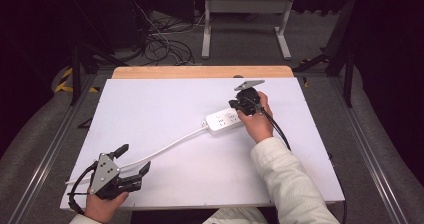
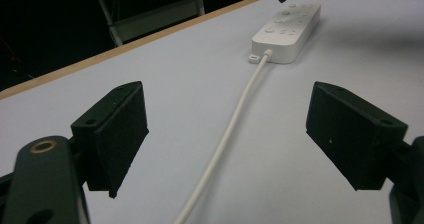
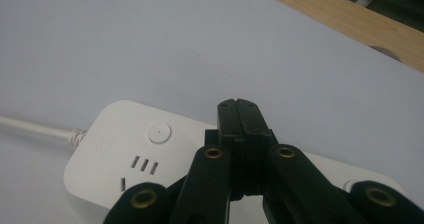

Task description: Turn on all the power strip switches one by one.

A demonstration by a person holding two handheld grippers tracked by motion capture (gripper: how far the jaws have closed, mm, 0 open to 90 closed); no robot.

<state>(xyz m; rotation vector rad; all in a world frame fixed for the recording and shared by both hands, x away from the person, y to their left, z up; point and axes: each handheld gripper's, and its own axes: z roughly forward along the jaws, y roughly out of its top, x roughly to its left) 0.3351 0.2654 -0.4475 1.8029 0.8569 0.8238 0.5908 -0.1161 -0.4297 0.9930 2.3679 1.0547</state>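
A person sits at a white table (image 1: 165, 99) with a two-jaw gripper in each hand. A white power strip (image 1: 224, 120) lies flat right of the table's middle, sockets up. Its white cord (image 1: 165, 148) runs from its left end diagonally toward the near left corner.

The right gripper (image 1: 239, 105) is over the strip's far right end, tilted down onto it. In the right gripper view its two black jaws are pressed flat together, with nothing between them, and their joined tip sits above the strip's top face beyond a round button (image 3: 159, 133). Held closed like this, the tip looks suited to pressing or pinning the strip rather than grasping it. Whether it actually touches the plastic is hard to tell from this angle.

The left gripper (image 1: 134, 160) waits near the table's front left corner, its jaws spread wide. In the left gripper view the cord (image 2: 227, 134) passes up between the two open pads (image 2: 120, 134) without touching either, leading to the strip (image 2: 287, 30) farther off. This placement probably readies the left gripper to close on the cord while the right one steadies the strip.
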